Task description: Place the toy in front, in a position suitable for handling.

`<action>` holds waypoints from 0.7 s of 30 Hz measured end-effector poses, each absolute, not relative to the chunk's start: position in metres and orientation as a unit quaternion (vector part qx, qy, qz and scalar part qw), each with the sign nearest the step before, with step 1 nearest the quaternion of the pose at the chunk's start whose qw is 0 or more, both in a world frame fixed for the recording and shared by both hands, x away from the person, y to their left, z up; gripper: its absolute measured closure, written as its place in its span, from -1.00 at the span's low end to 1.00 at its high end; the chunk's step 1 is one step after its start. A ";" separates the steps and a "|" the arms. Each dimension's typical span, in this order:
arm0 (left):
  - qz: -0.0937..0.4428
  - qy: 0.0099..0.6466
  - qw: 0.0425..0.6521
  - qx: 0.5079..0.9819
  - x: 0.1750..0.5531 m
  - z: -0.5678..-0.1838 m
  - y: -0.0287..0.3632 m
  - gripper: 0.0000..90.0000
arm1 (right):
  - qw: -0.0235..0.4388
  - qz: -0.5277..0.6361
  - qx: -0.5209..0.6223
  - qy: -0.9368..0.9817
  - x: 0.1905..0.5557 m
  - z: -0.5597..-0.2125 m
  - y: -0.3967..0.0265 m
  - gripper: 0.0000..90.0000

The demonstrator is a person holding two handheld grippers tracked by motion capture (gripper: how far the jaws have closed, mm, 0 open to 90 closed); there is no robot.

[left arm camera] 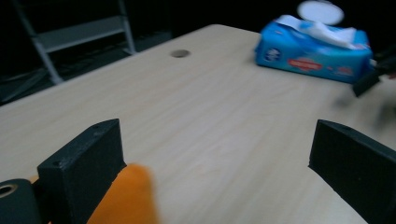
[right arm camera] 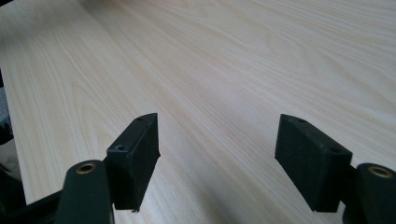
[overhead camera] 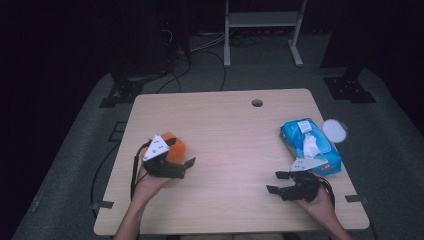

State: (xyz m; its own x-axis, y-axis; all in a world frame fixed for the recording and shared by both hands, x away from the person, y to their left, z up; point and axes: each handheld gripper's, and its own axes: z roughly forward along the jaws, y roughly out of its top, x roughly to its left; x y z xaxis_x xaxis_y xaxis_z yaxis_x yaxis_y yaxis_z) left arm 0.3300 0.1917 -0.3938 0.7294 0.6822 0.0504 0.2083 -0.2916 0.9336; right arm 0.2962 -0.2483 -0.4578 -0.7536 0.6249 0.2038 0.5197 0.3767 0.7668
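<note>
Nearest, right gripper [overhead camera: 275,182] low over bare tabletop [overhead camera: 225,125], jaws wide and empty; left gripper [overhead camera: 187,167] likewise wide, nothing between the jaws, orange block [overhead camera: 175,145] just beside its left jaw. Farther right, blue wipes pack [overhead camera: 310,145], one wipe sticking up. Likely risk: nudging the block away instead of gripping it.

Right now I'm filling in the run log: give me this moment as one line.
left gripper: open, beside orange object | right gripper: open, empty, near wipes pack | table: bare between
</note>
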 end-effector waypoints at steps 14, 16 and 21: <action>0.283 0.377 0.527 0.707 0.341 -0.403 0.267 -0.94 | 0.055 0.435 0.338 0.833 0.299 -0.459 -0.245 -0.35; 0.278 0.393 0.527 0.701 0.345 -0.411 0.275 -0.88 | 0.054 0.435 0.338 0.833 0.300 -0.459 -0.244 -0.34; 0.248 0.404 0.534 0.700 0.351 -0.424 0.281 -0.83 | 0.054 0.433 0.338 0.834 0.299 -0.459 -0.244 -0.33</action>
